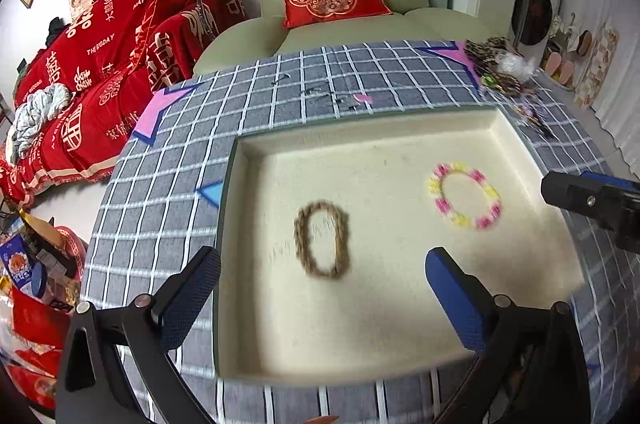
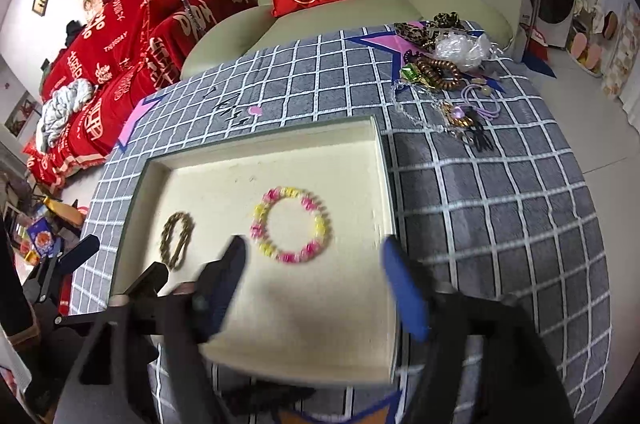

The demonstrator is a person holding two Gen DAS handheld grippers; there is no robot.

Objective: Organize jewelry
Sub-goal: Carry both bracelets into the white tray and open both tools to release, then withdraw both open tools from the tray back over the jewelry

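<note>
Tray [image 1: 256,352]: cream, square, felt-like.
Bracelets: brown braided loop [image 1: 322,239]; pink-yellow bead ring [image 2: 291,225].
Your left gripper [image 1: 324,304] and right gripper [image 2: 316,280]: fingers apart, empty.
Blanket [image 1: 116,36]: "HAPPY WED…".

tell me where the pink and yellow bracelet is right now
The pink and yellow bracelet lies flat in the cream tray, right of the brown bracelet.

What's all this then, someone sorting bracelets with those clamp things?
Yes, a person holds two clamp tools over a cream tray on a checked tablecloth. The left gripper and right gripper both stand open and empty. A brown braided bracelet and a pink and yellow bead bracelet lie apart in the tray. A jewelry pile waits outside it.
</note>
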